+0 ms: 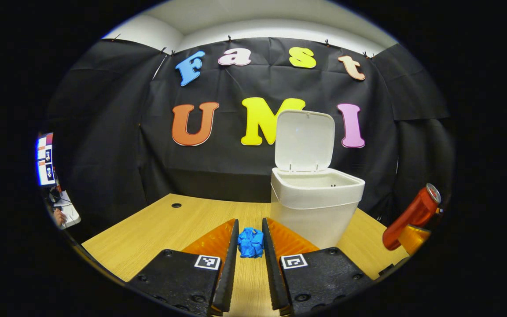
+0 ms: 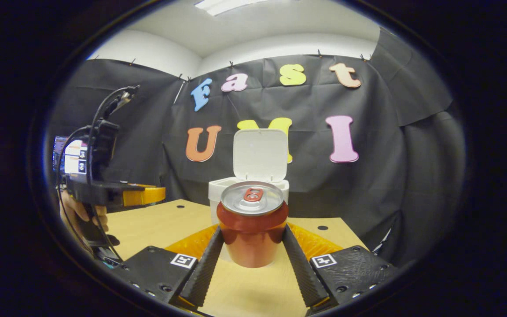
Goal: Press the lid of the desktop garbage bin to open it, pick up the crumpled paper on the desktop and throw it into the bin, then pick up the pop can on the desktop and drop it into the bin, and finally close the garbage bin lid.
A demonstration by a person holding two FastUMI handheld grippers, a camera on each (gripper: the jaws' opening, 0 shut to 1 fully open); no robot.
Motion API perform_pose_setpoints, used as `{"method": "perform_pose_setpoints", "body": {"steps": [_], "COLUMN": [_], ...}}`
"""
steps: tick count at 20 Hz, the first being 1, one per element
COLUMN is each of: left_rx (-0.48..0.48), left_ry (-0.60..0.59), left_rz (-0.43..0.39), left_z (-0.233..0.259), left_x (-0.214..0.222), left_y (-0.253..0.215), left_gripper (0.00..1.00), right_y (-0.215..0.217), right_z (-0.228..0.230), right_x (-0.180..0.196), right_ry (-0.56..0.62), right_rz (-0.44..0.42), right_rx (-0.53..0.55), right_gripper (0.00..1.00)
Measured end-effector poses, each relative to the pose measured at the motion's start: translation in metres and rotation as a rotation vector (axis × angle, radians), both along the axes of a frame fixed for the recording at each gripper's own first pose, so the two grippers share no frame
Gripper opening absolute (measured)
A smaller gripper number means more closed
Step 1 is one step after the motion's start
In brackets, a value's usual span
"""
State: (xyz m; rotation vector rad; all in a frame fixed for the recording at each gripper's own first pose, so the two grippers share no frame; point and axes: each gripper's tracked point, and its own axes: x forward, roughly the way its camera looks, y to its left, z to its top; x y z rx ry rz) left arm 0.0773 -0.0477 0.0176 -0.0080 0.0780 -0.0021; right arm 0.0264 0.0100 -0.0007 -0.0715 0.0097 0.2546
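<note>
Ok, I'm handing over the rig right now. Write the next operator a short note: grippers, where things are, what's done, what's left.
Left gripper: shut on the blue crumpled paper, low over the desk, beside the bin.
Right gripper: shut on the red pop can, upright, lifted off the desk, in front of the bin.
Done: lid stands open; both items picked up.
Left: drop the paper in, then the can, then close the lid.

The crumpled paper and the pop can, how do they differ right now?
The crumpled paper is blue, small and irregular; the pop can is red, larger and cylindrical. The paper sits between the left hand-held gripper's fingers, near their tips; the can fills the right hand-held gripper's span. Neither is in the open bin yet.
</note>
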Motion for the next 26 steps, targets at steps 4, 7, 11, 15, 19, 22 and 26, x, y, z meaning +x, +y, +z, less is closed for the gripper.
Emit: {"method": "perform_pose_setpoints", "body": {"steps": [4, 7, 11, 15, 19, 22, 26], "left_rx": [-0.022, -0.073, 0.008, 0.027, 0.084, 0.085, 0.077], "left_ry": [-0.004, 0.017, -0.003, -0.002, -0.043, -0.089, -0.069], "left_rz": [-0.057, -0.067, -0.072, -0.117, -0.171, -0.181, -0.224], "left_z": [0.024, 0.038, 0.055, 0.052, 0.057, 0.063, 0.05], "left_x": [0.033, 0.06, 0.109, 0.148, 0.167, 0.171, 0.173], "left_y": [-0.02, -0.029, -0.039, -0.069, -0.101, -0.121, -0.155], "left_gripper": [0.36, 0.36, 0.36, 0.37, 0.37, 0.39, 0.41], "right_y": [-0.005, -0.012, -0.04, -0.091, -0.126, -0.138, -0.145], "right_z": [0.005, 0.01, 0.021, 0.043, 0.047, 0.043, 0.044], "right_x": [0.0, -0.003, 0.002, 0.007, 0.011, 0.015, 0.01], "right_ry": [-0.005, -0.007, -0.004, -0.054, -0.076, -0.055, -0.054], "right_rz": [0.002, 0.021, -0.008, -0.102, -0.172, -0.177, -0.147], "right_rx": [0.009, 0.056, 0.142, 0.219, 0.223, 0.235, 0.26], "right_gripper": [0.8, 0.79, 0.8, 0.8, 0.79, 0.79, 0.79]}}
